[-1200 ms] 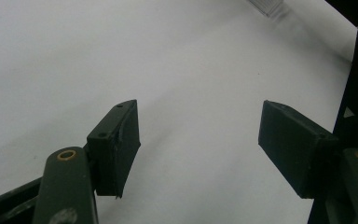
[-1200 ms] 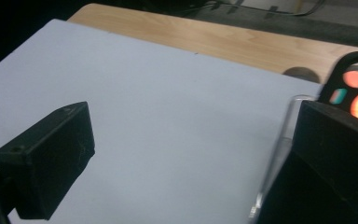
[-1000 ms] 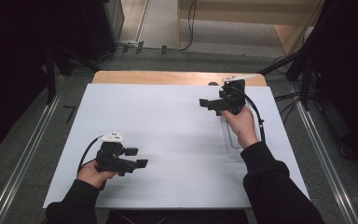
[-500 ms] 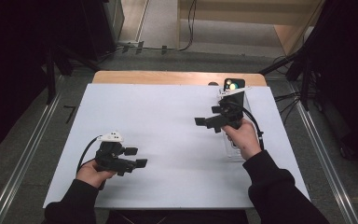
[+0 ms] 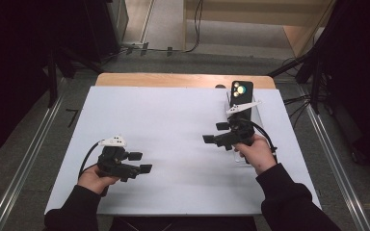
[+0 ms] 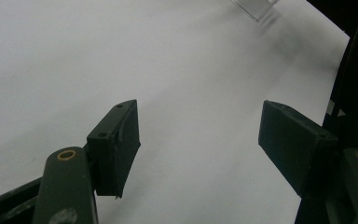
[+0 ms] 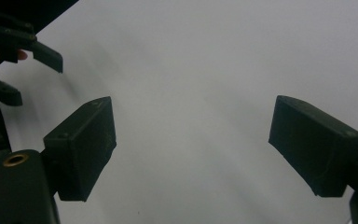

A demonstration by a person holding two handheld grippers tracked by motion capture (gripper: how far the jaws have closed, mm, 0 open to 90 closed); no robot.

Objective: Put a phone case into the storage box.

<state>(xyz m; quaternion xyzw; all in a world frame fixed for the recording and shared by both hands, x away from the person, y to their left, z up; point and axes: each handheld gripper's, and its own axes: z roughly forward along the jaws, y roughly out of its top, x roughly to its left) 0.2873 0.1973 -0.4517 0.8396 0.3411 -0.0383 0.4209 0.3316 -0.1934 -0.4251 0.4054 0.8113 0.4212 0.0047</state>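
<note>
A black phone (image 5: 242, 90) leans upright, camera side showing, at the far end of a clear plastic stand (image 5: 250, 120) on the right of the white board. My right gripper (image 5: 215, 133) hovers to the near left of the stand, apart from the phone. Its jaws point left and stand open; they have just been closing a little with nothing between them, only bare board (image 7: 193, 140). My left gripper (image 5: 140, 162) is at the near left, open and holding nothing (image 6: 200, 140). A corner of the clear stand (image 6: 256, 7) shows far off.
The white board (image 5: 173, 120) lies on a wooden tabletop (image 5: 173, 80) whose far edge shows. Cables and dark stands lie on the floor beyond and to the right. The left gripper (image 7: 30, 77) shows in the top left of the right gripper view.
The right hand drew back from the phone toward the person and a little left. The phone now stands uncovered on its stand. The left hand stayed put.
</note>
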